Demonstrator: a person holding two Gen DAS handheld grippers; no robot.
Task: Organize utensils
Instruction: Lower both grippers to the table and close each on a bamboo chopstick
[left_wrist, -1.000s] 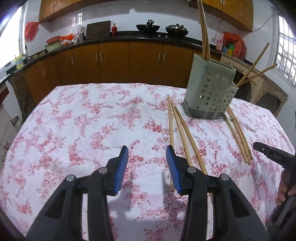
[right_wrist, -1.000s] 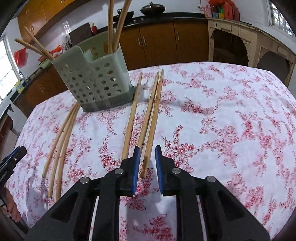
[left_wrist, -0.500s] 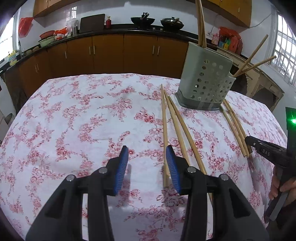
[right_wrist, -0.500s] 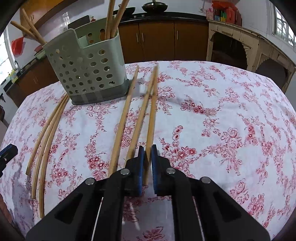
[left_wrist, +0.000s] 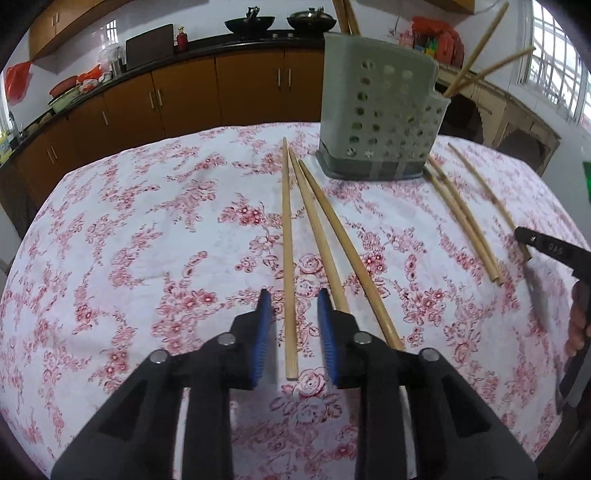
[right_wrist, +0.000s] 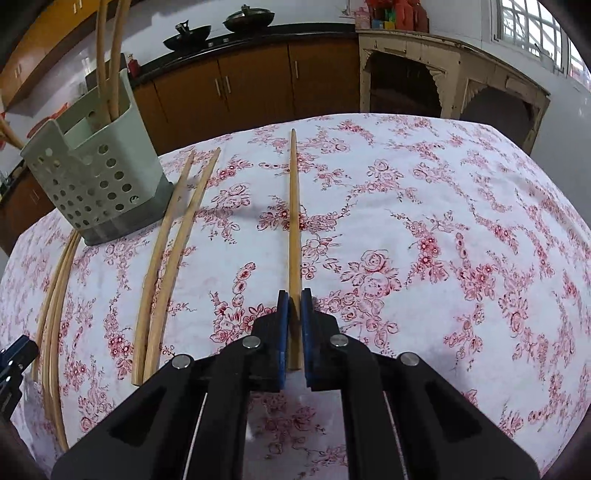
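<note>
A grey-green perforated holder (left_wrist: 380, 122) (right_wrist: 96, 184) stands at the back of the table with several chopsticks upright in it. My left gripper (left_wrist: 293, 295) straddles the leftmost chopstick (left_wrist: 288, 240) of three lying side by side. Its jaws are closing, and a gap still shows between each blue pad and the stick. My right gripper (right_wrist: 291, 295) is shut on one chopstick (right_wrist: 293, 221), which points straight ahead, apart from the pair of chopsticks (right_wrist: 166, 258) to its left. That held chopstick (left_wrist: 487, 195) also shows at the right of the left wrist view.
A white cloth with red flowers (left_wrist: 147, 240) covers the table. Brown kitchen cabinets (left_wrist: 184, 99) and a dark counter with woks run along the back. A pale wooden sideboard (right_wrist: 443, 74) stands at the right. A person's hand (left_wrist: 578, 325) shows at the right edge.
My right gripper shut on one chopstick and swung it away from the other two. My left gripper moved forward over the leftmost chopstick and its jaws narrowed.
</note>
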